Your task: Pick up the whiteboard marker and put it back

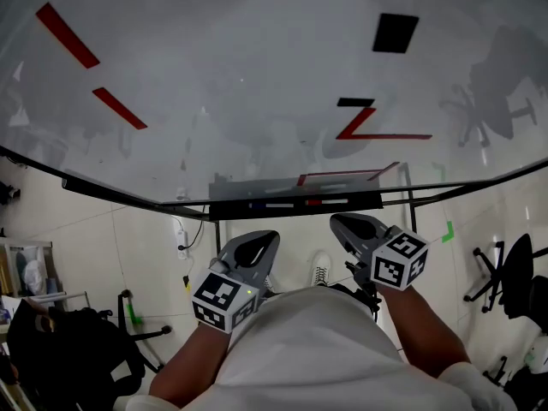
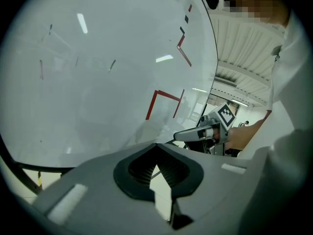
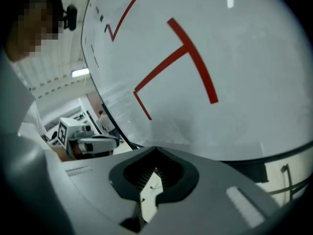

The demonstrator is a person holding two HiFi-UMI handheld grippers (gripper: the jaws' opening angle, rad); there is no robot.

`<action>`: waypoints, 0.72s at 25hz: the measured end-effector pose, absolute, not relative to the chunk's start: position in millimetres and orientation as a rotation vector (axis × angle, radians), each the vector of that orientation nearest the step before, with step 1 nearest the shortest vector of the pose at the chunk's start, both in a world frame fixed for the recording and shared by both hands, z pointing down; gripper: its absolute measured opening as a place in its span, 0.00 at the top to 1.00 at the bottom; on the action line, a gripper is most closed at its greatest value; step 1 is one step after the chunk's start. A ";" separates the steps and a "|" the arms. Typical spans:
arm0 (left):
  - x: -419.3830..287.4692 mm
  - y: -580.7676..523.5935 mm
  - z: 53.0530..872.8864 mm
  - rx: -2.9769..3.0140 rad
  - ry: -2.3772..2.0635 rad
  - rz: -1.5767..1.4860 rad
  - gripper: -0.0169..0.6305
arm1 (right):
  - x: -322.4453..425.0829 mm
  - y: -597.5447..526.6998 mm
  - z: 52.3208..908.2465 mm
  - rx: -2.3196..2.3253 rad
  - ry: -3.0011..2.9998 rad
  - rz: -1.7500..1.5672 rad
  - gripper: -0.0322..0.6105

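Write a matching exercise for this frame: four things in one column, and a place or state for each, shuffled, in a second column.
Things:
1. black square
2. marker tray
3. left gripper
4. long red stroke

Descriptions:
a. shut, holding nothing
b. top left of the whiteboard
c. along the whiteboard's lower edge
d. upper right of the whiteboard

Pairs: 1-d, 2-c, 3-a, 4-b.

Whiteboard (image 1: pixel 240 84): white, red lines, black square | left gripper (image 1: pixel 260 241), right gripper (image 1: pixel 343 223): grey, black-and-white square-patterned cubes | shirt (image 1: pixel 317 341): white | floor (image 1: pixel 111 247): cream tiles
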State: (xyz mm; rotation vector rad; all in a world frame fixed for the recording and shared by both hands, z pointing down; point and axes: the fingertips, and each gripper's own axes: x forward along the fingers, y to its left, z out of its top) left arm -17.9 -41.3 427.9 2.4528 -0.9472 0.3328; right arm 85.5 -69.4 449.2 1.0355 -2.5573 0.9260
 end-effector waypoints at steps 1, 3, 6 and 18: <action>-17.9 -41.1 427.7 2.450 -0.945 0.329 0.95 | 87.0 -67.5 444.8 1.045 -2.578 0.967 0.95; -18.6 -40.9 427.9 2.445 -0.944 0.329 0.95 | 90.1 -64.3 440.8 1.062 -2.596 0.982 0.95; -17.9 -40.7 427.1 2.444 -0.940 0.328 0.95 | 91.2 -61.4 435.9 1.076 -2.613 0.969 0.95; -17.2 -39.3 422.5 2.447 -0.937 0.306 0.95 | 96.9 -38.3 405.5 1.142 -2.653 0.912 0.95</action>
